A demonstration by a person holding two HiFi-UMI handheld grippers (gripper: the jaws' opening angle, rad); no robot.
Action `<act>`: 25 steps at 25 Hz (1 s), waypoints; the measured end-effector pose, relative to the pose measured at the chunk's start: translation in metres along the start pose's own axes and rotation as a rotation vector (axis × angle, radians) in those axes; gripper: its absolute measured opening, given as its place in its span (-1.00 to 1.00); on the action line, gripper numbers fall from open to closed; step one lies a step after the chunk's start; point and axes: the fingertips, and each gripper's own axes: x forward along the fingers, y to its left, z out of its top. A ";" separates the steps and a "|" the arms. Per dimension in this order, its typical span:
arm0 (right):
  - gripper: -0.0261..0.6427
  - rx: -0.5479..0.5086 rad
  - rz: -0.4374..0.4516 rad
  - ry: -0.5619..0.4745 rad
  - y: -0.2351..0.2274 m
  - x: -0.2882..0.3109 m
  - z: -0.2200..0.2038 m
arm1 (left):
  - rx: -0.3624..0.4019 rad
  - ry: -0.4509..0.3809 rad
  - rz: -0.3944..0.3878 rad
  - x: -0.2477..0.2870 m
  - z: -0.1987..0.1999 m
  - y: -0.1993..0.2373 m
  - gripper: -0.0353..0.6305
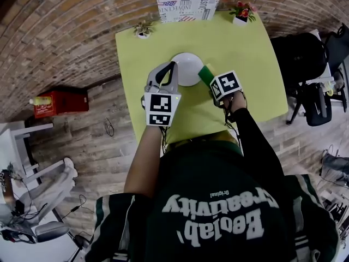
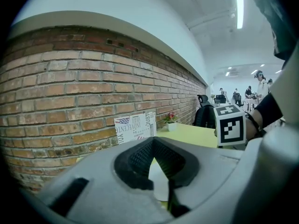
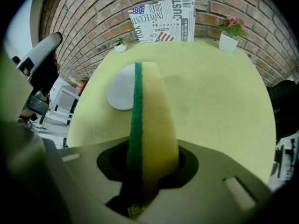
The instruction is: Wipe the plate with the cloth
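I'm pinching the plate (image 1: 188, 70) at its 9 o'clock rim with the left tool (image 1: 172, 65), mid-tabletop (image 1: 245, 81). My right tool (image 1: 211, 82) is gripping the sponge (image 1: 206, 73), its tip sitting at the plate's 3 o'clock edge; I'm judging the wiping barely begun.

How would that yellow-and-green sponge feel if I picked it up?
The sponge sticks straight out from the right gripper, so it's probably springy, not floppy. It looks foamy, likely light. Its green side seems rough, so unlikely slippery.

Brick wall (image 1: 65, 26) — plank floor (image 1: 92, 146)
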 end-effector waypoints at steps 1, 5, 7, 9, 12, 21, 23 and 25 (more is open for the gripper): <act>-0.53 -0.002 0.004 -0.002 0.001 0.000 0.001 | 0.002 -0.001 -0.001 0.000 0.000 0.000 -0.88; -0.52 -0.008 0.057 -0.031 0.012 -0.001 0.007 | -0.006 -0.020 -0.021 -0.002 0.003 0.000 -0.88; -0.52 -0.013 0.081 -0.038 0.020 -0.001 0.009 | -0.012 -0.026 -0.032 -0.005 0.003 -0.001 -0.88; -0.52 -0.034 0.092 -0.036 0.029 0.000 0.009 | -0.015 -0.026 -0.030 -0.008 0.001 0.001 -0.88; -0.52 -0.079 0.107 -0.029 0.046 0.005 0.010 | -0.022 -0.021 -0.017 -0.014 -0.003 0.006 -0.88; -0.52 -0.213 0.142 -0.012 0.095 0.024 0.007 | -0.027 0.008 0.023 -0.031 -0.018 0.020 -0.88; -0.52 -0.219 0.142 -0.005 0.097 0.028 0.006 | -0.029 0.010 0.032 -0.034 -0.020 0.023 -0.88; -0.52 -0.210 0.142 -0.003 0.097 0.030 0.005 | -0.033 0.013 0.042 -0.038 -0.023 0.027 -0.88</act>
